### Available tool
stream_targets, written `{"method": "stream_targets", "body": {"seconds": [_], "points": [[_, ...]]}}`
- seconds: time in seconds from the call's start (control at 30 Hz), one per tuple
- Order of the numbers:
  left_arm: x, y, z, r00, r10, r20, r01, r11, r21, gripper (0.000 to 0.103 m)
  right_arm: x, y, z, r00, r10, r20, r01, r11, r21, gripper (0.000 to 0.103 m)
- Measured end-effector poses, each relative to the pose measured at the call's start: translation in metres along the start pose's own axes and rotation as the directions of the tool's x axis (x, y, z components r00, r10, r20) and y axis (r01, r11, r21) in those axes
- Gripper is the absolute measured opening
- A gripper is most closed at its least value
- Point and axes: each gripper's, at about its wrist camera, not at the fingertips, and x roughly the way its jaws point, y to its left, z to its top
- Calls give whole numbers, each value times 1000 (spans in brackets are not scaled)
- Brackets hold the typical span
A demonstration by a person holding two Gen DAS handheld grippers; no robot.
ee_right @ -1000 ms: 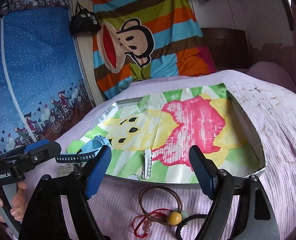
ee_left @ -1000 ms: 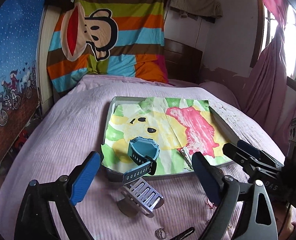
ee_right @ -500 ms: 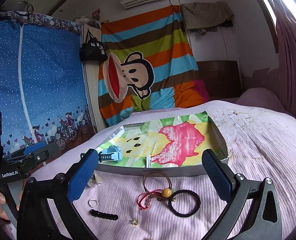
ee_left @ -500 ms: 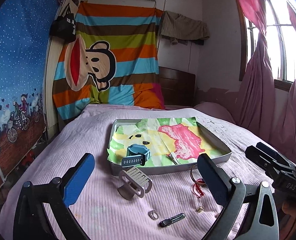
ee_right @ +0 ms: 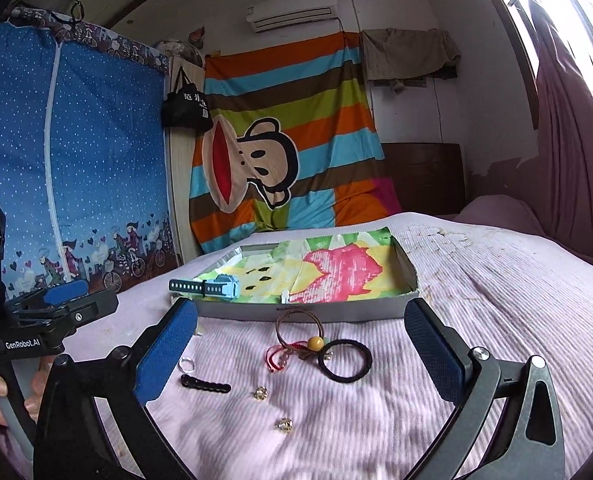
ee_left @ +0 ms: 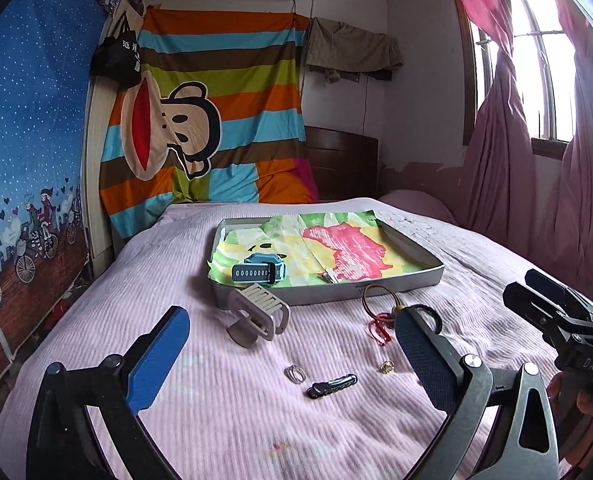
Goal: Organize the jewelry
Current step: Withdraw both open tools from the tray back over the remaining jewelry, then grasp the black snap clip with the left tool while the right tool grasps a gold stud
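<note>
Left wrist view shows the left gripper (ee_left: 292, 356) spread wide and empty above the pink bedspread (ee_left: 224, 412), where a silver ring (ee_left: 295, 373), black hair clip (ee_left: 332, 385) and grey claw clip (ee_left: 258, 314) lie loose. Just beyond, the tray (ee_left: 400, 286) holds the blue watch (ee_left: 258, 272) and a white clip (ee_left: 330, 277), seemingly sorted already. Right gripper (ee_right: 300, 354) likewise gapes with nothing between its pads, facing the black hair tie (ee_right: 346, 360), beaded bands (ee_right: 298, 334) and gold earrings (ee_right: 261, 393), probably choosing the next piece
</note>
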Motion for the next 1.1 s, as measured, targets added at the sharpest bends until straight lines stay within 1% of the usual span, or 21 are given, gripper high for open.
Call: {"method": "stream_targets", "body": {"seconds": [0.07,0.13,0.2,0.27,0.37,0.43,0.47,0.5,0.53,0.57,0.6,0.63,0.7,0.8,0.87,0.93,0.97,1.03,1.1], "points": [[3,-2,-5,999,-17,-32,17,1000,17,103,1,-3,-8,999,0,-42,0,1000,7,102],[8,-3,-10,996,-36,-81,38,999,31,103,7,-8,-16,995,18,-96,-15,999,31,102],[15,-1,-12,990,-54,-129,58,998,27,103,13,-15,-27,988,23,-155,-16,999,48,102],[23,0,-15,984,-51,-171,56,998,24,103,21,-20,-36,979,35,-199,-23,998,63,102],[35,3,-20,969,-66,-238,68,998,2,103,31,-24,-48,965,46,-258,-28,997,72,102],[41,5,-23,958,-75,-276,75,997,-10,101,37,-24,-53,957,49,-284,-31,997,68,99],[45,6,-25,953,-82,-293,81,997,-16,97,40,-24,-56,953,54,-297,-36,997,66,97],[48,6,-27,946,-89,-311,87,996,-20,92,43,-24,-58,949,59,-309,-41,997,64,91],[52,6,-28,940,-96,-327,94,995,-22,90,46,-22,-59,944,62,-324,-45,997,59,85],[55,6,-29,932,-110,-345,107,994,-26,85,50,-21,-61,938,67,-340,-51,997,55,82],[58,5,-30,924,-125,-360,123,992,-29,79,54,-20,-62,931,73,-357,-58,997,53,76],[60,4,-32,915,-142,-377,141,990,-31,76,58,-18,-64,925,81,-372,-66,996,52,70],[66,1,-34,897,-170,-408,172,985,-33,65,66,-16,-67,911,99,-400,-87,995,49,62],[75,-3,-37,871,-200,-449,204,978,-40,55,76,-12,-71,894,125,-430,-113,992,52,52],[83,-3,-39,854,-214,-474,214,975,-55,52,81,-10,-74,884,140,-447,-129,990,56,47],[90,-2,-40,840,-221,-496,213,974,-74,52,86,-9,-78,874,149,-462,-137,989,61,39],[94,-1,-40,834,-228,-503,215,973,-85,52,88,-9,-79,870,154,-468,-141,988,64,37],[98,-1,-39,827,-237,-510,219,971,-97,52,90,-8,-81,865,160,-476,-145,987,69,37],[103,-3,-39,824,-242,-513,222,970,-102,52,93,-8,-82,861,162,-482,-145,987,72,35]]}}
